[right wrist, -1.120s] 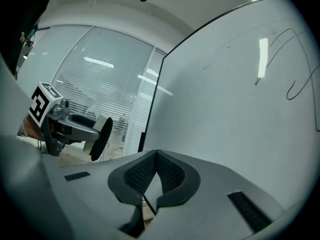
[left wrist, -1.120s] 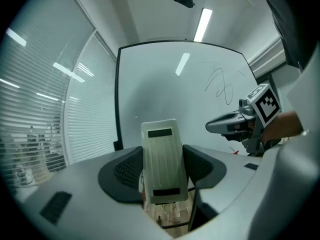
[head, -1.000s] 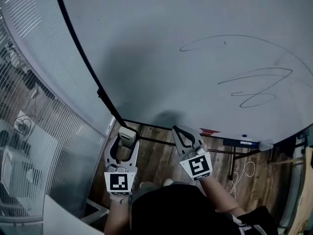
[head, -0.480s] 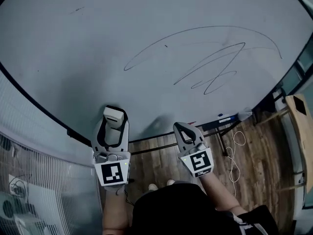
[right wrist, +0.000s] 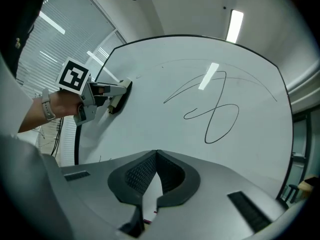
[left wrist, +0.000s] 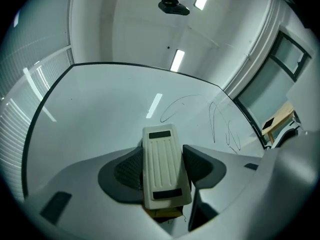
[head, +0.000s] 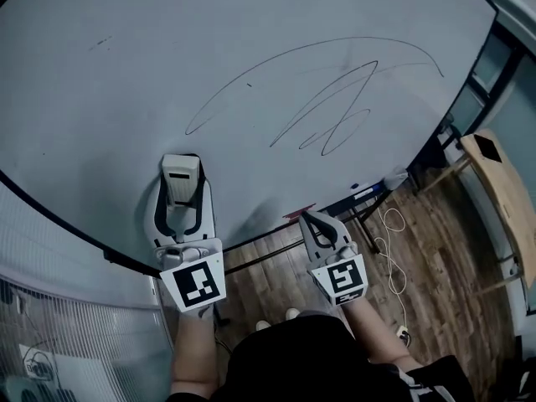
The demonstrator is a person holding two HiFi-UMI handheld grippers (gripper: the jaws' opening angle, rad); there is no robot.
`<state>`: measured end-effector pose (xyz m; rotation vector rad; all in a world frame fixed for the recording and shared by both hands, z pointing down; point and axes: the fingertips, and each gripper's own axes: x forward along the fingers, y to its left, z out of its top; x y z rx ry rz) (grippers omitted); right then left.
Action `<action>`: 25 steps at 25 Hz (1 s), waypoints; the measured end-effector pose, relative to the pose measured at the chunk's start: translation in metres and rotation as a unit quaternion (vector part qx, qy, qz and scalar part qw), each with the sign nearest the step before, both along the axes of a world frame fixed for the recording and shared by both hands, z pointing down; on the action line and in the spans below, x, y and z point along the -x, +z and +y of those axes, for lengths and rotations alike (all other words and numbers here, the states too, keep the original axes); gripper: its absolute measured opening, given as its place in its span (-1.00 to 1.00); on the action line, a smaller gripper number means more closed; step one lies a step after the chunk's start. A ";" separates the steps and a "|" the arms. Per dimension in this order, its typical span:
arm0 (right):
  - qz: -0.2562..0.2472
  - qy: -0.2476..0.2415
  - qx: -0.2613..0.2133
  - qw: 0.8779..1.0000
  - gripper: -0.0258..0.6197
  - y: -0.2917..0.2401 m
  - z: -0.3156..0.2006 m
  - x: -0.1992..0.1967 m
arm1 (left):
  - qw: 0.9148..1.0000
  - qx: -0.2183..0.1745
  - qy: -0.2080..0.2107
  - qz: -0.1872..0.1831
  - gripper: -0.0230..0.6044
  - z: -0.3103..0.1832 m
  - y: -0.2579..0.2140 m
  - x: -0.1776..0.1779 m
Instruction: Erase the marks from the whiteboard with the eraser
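A large whiteboard point(head: 251, 40) fills the head view, with looping black marker marks point(head: 322, 111) on its right half. My left gripper point(head: 181, 182) is shut on a cream eraser point(head: 180, 178), held against the lower left of the board, well left of the marks. In the left gripper view the eraser point(left wrist: 162, 166) sits between the jaws and the marks point(left wrist: 222, 129) lie ahead to the right. My right gripper point(head: 314, 222) is shut on nothing, below the board's bottom edge. In the right gripper view the marks point(right wrist: 210, 114) and the left gripper point(right wrist: 117, 96) show on the board.
A marker tray with pens point(head: 368, 193) runs along the board's bottom edge. A wooden floor point(head: 435, 258) with a white cable point(head: 389, 241) lies below. A wooden table point(head: 502, 191) stands at the right. Slatted blinds point(head: 50, 325) are at the lower left.
The head view has swung left to right, so the marks sit more central. My left gripper has risen with the eraser from below the board's edge onto the board. The right gripper kept its place.
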<state>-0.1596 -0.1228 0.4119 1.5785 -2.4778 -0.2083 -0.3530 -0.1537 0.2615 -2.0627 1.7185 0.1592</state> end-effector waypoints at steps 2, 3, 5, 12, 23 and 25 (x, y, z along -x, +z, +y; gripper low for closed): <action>0.001 0.012 0.000 1.000 -0.84 0.001 0.004 -0.003 | 1.000 -0.007 0.000 -0.002 -0.08 -0.001 -0.003 -0.003; 0.002 0.017 0.000 1.000 -0.84 0.001 0.006 -0.004 | 1.000 -0.009 0.000 -0.002 -0.08 -0.002 -0.004 -0.004; 0.004 0.024 0.000 1.000 -0.84 0.003 0.007 -0.006 | 1.000 -0.013 -0.004 0.000 -0.08 -0.003 -0.006 -0.005; 0.005 0.019 -0.012 1.000 -0.84 -0.002 0.003 -0.012 | 0.999 -0.027 -0.017 0.000 -0.08 -0.006 -0.019 -0.017; -0.002 -0.019 -0.009 1.000 -0.84 -0.003 -0.004 -0.050 | 0.996 -0.059 -0.064 0.005 -0.08 -0.014 -0.062 -0.043; -0.005 -0.024 -0.006 1.000 -0.84 -0.002 -0.004 -0.058 | 0.995 -0.067 -0.070 0.003 -0.08 -0.014 -0.072 -0.048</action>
